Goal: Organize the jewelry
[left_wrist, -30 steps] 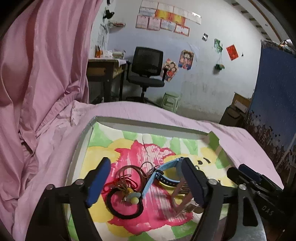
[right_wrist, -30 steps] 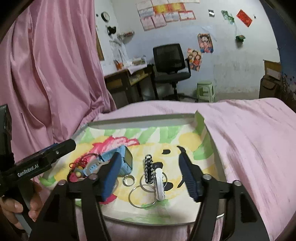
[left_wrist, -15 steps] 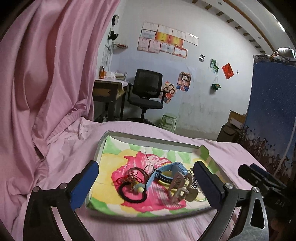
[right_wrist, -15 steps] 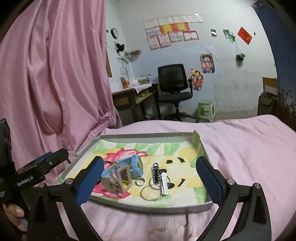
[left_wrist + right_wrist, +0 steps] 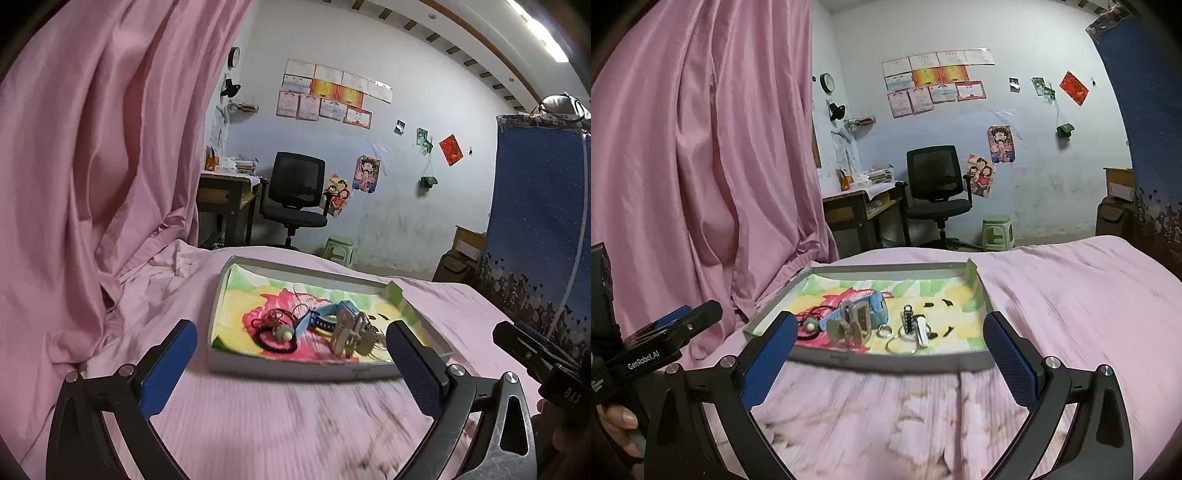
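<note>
Both grippers hang wide open and empty above the pink bedsheet, short of the tray. The left gripper and the right gripper each frame the tray between blue pads, touching nothing.

The shallow tray sits on the bed, lined with a bright flower print. Inside it, toward the left, a black hair tie lies beside a blue watch, with a metal clasp piece standing tilted against the watch. To the right lie loose rings and a small black-beaded piece.

A pink curtain hangs close on the left. Beyond the bed stand a desk, a black office chair and a green stool.
</note>
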A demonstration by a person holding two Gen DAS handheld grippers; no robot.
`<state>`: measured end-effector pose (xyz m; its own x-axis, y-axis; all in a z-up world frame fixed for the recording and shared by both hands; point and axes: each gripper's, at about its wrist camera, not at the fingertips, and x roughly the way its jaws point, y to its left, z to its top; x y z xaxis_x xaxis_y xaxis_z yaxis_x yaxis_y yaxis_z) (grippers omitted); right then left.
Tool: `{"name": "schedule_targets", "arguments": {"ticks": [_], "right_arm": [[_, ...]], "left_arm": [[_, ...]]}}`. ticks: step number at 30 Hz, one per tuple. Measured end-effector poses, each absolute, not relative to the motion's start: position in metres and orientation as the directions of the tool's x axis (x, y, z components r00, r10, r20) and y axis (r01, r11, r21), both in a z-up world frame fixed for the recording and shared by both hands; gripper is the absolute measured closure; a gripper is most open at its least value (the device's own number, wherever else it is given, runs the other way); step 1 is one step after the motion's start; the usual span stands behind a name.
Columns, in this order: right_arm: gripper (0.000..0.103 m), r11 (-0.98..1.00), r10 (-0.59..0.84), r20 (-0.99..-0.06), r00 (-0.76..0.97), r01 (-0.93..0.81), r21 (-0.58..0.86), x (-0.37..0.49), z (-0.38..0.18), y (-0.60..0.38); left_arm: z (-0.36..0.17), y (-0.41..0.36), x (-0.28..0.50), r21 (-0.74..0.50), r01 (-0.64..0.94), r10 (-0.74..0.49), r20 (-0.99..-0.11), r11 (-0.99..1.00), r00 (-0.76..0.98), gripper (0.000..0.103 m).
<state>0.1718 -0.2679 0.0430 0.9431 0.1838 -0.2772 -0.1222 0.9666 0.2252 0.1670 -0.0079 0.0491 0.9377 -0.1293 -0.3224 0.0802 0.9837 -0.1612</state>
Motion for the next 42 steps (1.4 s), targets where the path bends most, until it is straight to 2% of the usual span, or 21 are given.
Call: {"name": "schedule_targets", "arguments": {"ticks": [25,42], "right_arm": [[0.004,0.980,0.145,-0.239,0.960,-0.106,0.170,0.082,0.037,-0.261],[0.004,0.984,0.128,-0.254,0.959,-0.091,0.153,0.078,0.014,-0.262]], "left_arm": [[0.033,0.011,0.070,-0.147,0.025,-0.065,-0.279,0.989,0.958,0.000],[0.010,0.008,0.061,-0.127,0.009,-0.045,-0.284,0.992,0.958,0.000]]}}
